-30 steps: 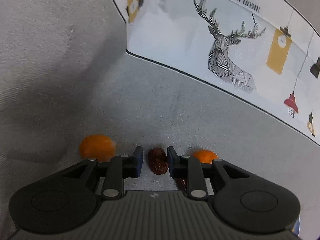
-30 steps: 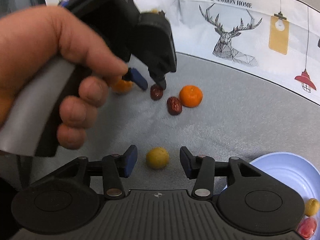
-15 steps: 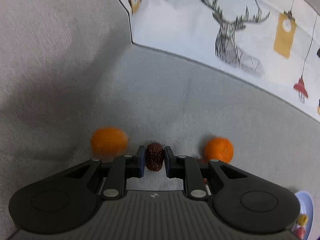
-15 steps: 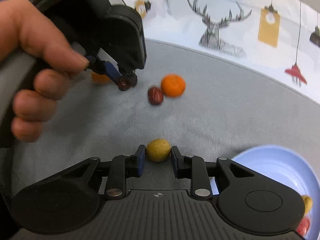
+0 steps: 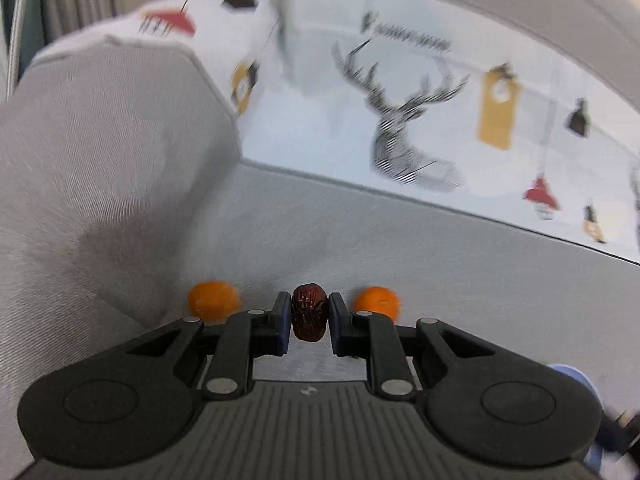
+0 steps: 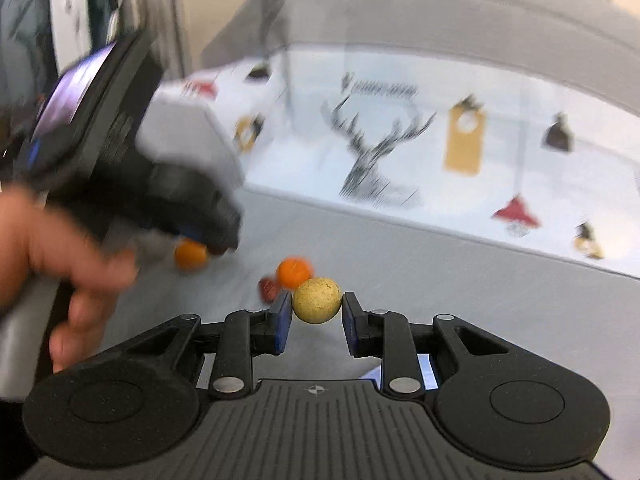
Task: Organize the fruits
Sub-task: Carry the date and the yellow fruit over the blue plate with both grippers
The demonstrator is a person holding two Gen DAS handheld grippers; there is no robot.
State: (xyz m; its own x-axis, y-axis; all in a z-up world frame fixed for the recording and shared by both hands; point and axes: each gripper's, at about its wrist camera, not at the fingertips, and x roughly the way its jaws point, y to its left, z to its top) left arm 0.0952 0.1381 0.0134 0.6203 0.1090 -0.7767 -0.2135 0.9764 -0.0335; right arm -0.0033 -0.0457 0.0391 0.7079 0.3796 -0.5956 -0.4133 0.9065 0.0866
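Note:
My left gripper is shut on a dark red wrinkled date and holds it above the grey sofa seat. Two oranges lie on the seat behind it, one to the left and one to the right. My right gripper is shut on a round yellow-tan fruit, lifted off the seat. Past it lie an orange and a second date. The left gripper body and the hand holding it show blurred at the left, with another orange under it.
A white cushion cover with a deer print lines the sofa back. A grey armrest rises at the left. A light blue plate edge shows at the lower right of the left wrist view.
Both grippers closed on their fruits and lifted them off the seat: the left on the date, the right on the yellow fruit. Both views tilted up and blurred.

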